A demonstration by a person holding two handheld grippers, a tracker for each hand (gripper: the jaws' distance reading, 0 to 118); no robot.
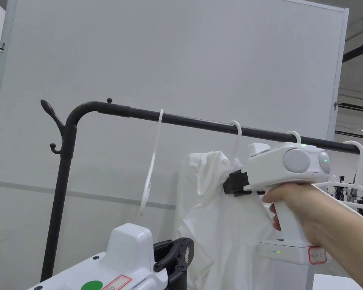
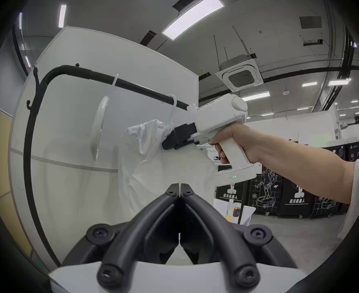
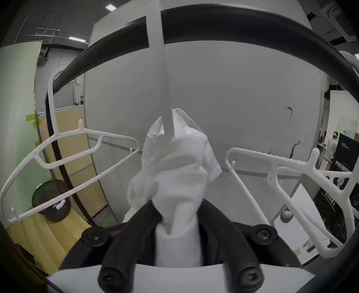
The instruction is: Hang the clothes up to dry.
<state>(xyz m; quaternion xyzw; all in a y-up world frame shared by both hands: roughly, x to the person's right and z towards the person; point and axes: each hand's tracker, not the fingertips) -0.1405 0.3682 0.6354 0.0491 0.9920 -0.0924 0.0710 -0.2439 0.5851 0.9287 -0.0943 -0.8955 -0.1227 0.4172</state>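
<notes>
Up on the black clothes rail [image 1: 199,122], got a white shirt [image 1: 214,211] draped off a white hanger hook [image 3: 159,65], bunched up at the top and hanging loose below. Holding that bunch with the right gripper [image 1: 230,183], both black jaws clamped tight on the fabric. Super clear from the right gripper view, with cloth squeezed between them and puffing out in front. Gripping the white pistol handle with the right hand [image 1: 298,207], arm reaching in from the right side, just under the rail.

Down low in the head view, got the left gripper [image 2: 179,188] below and left of the shirt, apart from it. Jaws closed tip to tip with nothing between, going by the left gripper view.

Also seeing an empty white hanger [image 1: 151,170] on the rail to the left of the shirt, turned nearly edge-on, plus more empty hangers [image 1: 351,188] off to the right, past the right gripper. Can't quite tell about the shirt's fit over the hanger shoulders, too wadded up to judge. Behind all that, just a plain white partition wall [image 1: 177,56].
</notes>
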